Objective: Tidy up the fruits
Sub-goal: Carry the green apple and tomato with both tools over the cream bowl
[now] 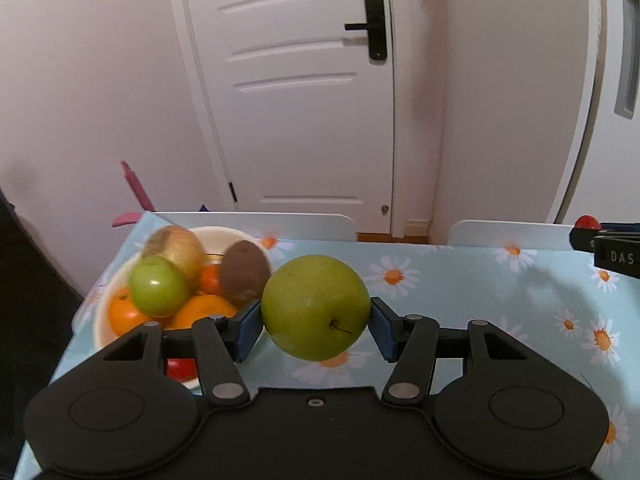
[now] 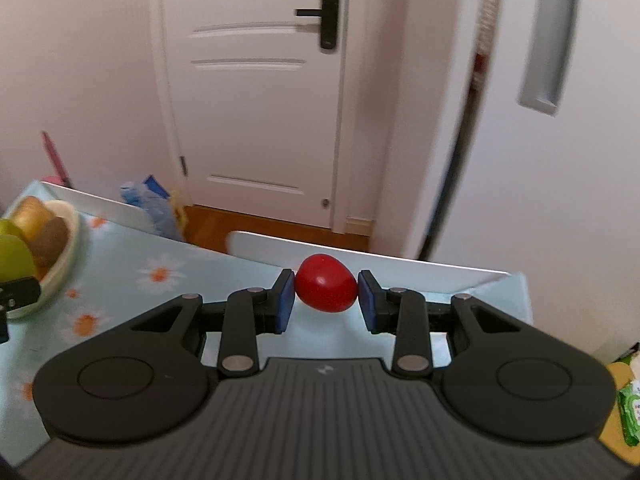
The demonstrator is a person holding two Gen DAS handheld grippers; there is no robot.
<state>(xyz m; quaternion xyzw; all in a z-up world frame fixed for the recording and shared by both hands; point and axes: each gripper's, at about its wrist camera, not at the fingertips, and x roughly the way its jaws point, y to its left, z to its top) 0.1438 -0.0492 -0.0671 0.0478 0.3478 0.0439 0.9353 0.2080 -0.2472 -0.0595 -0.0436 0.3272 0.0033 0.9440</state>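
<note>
Left wrist view: left gripper (image 1: 316, 322) pinches the large, smooth green apple (image 1: 315, 307) at its widest girth; it looks heavy and slippery. Right gripper (image 2: 326, 296) clamps a small glossy red fruit (image 2: 326, 289), light.

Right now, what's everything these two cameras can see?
big apple: 1, green, held in left gripper
red fruit: 1, red, held in right gripper
bowl: 1, cream, table's far left, heaped with fruit
small apple: 1, green, in bowl
oranges: at least 3, orange, in bowl
kiwi: 1, brown, in bowl
onion: 1, tan, blurred, in bowl
tablecloth: 1, blue with daisies
door: 1, white, behind table
left gripper: 1, black, blue pads
right gripper: 1, black, blue pads
</note>
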